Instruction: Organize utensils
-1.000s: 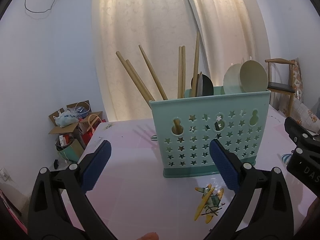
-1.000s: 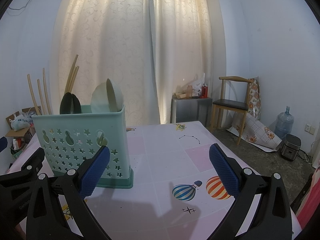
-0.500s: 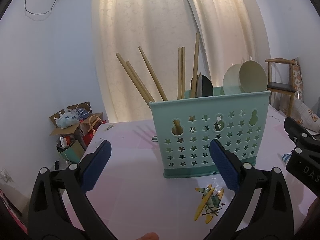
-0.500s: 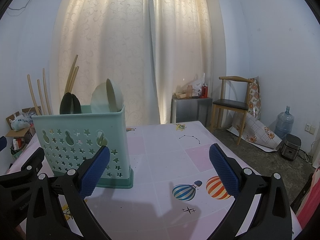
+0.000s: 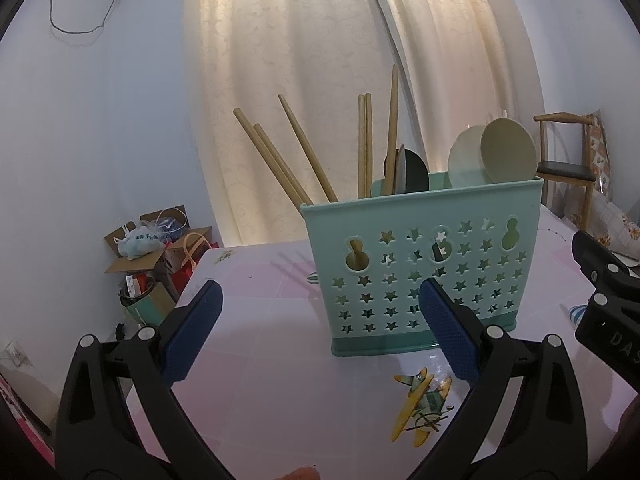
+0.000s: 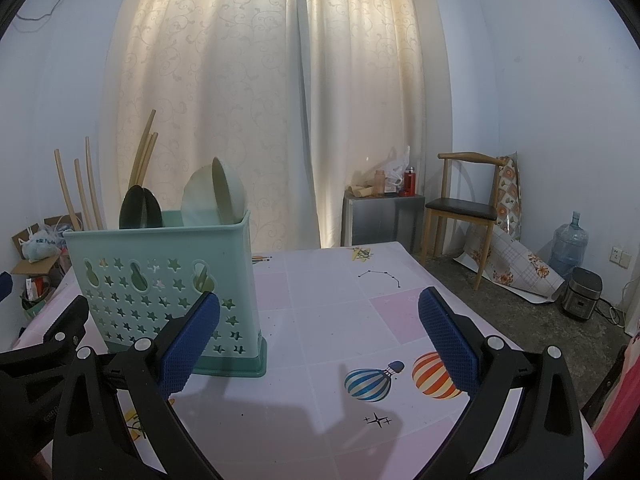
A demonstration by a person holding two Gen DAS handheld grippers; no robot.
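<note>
Teal utensil caddy (image 5: 420, 268) stands upright on the pink patterned table (image 6: 340, 320), with chopsticks (image 5: 304, 156), dark spoons (image 5: 408, 170) and pale ladles (image 5: 492, 154) poking out. Left gripper (image 5: 320, 336) and right gripper (image 6: 318, 338) both gape wide, empty, just short of it. Wooden chair (image 6: 464, 204) and water jug (image 6: 568, 244) stand off right. Nothing's budged since a second ago.

Dim, backlit curtain (image 6: 280, 100); fisheye-warped edges.

L tongs (image 5: 320, 334) wide open, empty; R tongs (image 6: 319, 334) wide open, empty; both level.
</note>
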